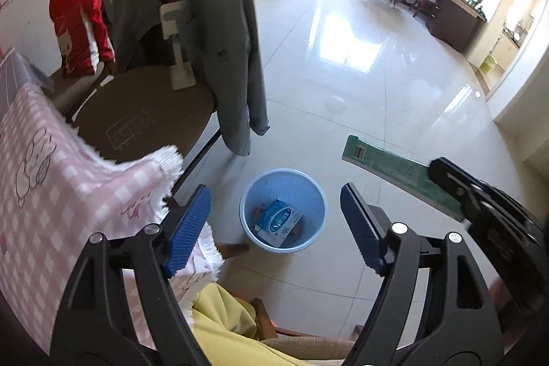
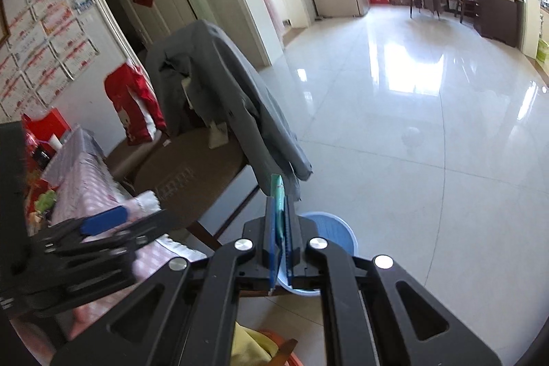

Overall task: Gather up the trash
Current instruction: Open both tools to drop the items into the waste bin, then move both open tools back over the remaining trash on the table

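So the trash here is a flat green box, and I've got it pinched edge-on in my right gripper, pads clamped tight on it with the far end sticking out past the tips. From my left camera it hangs in the air up and to the right of the blue bin, not over the opening.

The bin sits on the tile floor and already has a blue and white packet lying in the bottom. My left gripper hovers right above it, jaws spread wide with nothing between them, so the bin shows straight through the gap.

Left of the bin is the table with the pink checked cloth, and behind that a chair with a grey jacket draped over its back.
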`<action>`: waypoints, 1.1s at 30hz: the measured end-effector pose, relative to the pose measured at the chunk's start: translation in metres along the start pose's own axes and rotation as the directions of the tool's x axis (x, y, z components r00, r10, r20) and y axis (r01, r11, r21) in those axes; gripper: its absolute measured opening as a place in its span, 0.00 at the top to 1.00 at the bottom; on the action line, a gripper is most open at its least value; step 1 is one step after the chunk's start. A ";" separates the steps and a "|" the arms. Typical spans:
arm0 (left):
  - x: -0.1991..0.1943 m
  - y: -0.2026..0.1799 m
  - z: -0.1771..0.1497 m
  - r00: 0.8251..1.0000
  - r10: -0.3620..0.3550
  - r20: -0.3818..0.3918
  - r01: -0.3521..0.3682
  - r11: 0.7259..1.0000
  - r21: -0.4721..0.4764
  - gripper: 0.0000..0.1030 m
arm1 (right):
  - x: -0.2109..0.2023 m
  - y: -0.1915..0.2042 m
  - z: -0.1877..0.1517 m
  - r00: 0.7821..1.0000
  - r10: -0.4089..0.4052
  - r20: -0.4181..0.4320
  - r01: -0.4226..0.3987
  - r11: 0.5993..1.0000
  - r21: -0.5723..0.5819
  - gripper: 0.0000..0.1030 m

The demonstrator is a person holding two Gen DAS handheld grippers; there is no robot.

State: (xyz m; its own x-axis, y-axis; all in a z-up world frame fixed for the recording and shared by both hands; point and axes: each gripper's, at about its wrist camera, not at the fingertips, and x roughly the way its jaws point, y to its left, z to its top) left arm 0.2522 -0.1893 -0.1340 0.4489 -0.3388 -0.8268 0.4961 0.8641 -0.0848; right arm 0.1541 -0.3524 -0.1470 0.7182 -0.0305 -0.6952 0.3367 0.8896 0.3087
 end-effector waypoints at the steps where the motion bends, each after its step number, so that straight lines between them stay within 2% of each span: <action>1: -0.001 0.005 -0.002 1.000 0.003 -0.001 -0.003 1.000 -0.010 0.25 | 0.007 0.001 0.001 1.000 -0.006 -0.012 0.006 1.000 -0.001 0.95; 4: -0.004 0.013 -0.006 1.000 0.027 0.002 -0.027 0.999 -0.022 0.25 | 0.034 0.010 0.003 0.997 0.001 -0.078 -0.005 0.998 -0.058 0.91; 5: -0.004 0.016 -0.007 1.000 0.031 0.003 -0.031 0.999 -0.026 0.25 | 0.040 0.013 0.004 0.996 -0.009 -0.093 0.002 0.998 -0.068 0.81; 6: -0.005 0.017 -0.008 1.000 0.031 0.004 -0.030 0.999 -0.030 0.25 | 0.047 0.015 0.005 0.993 -0.030 -0.110 0.024 0.998 -0.064 0.49; 7: -0.006 0.020 -0.009 1.000 0.031 0.004 -0.031 0.999 -0.035 0.25 | 0.051 0.015 0.006 0.992 -0.042 -0.119 0.037 0.998 -0.050 0.36; 8: -0.006 0.023 -0.010 0.999 0.036 0.006 -0.035 0.999 -0.041 0.25 | 0.052 0.013 0.007 0.992 -0.039 -0.119 0.039 0.999 -0.009 0.32; 10: -0.006 0.028 -0.011 0.999 0.043 0.013 -0.042 0.998 -0.054 0.25 | 0.045 0.012 0.005 0.996 0.031 -0.088 -0.027 0.999 0.046 0.32; 11: -0.006 0.030 -0.013 0.999 0.044 0.012 -0.043 0.997 -0.061 0.25 | 0.043 0.015 0.004 0.996 0.039 -0.084 -0.035 0.998 0.044 0.32; 14: -0.004 0.036 -0.015 0.999 0.039 -0.004 -0.039 0.996 -0.080 0.25 | 0.036 0.024 0.001 0.996 0.025 -0.083 -0.025 1.000 0.003 0.32; 24: -0.033 0.049 -0.017 0.997 0.057 0.059 -0.050 0.993 -0.111 0.25 | 0.009 0.052 -0.002 0.997 0.062 -0.047 -0.065 0.997 -0.045 0.32; 33: -0.077 0.080 -0.026 0.987 0.098 0.127 -0.073 0.979 -0.191 0.23 | -0.011 0.093 0.004 0.987 0.158 -0.018 -0.159 0.981 -0.115 0.32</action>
State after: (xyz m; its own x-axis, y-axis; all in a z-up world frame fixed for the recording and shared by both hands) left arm 0.2380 -0.0844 -0.0915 0.5863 -0.2967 -0.7538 0.3106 0.9417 -0.1291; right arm 0.1798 -0.2710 -0.1077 0.7513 0.1181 -0.6493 0.1460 0.9297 0.3381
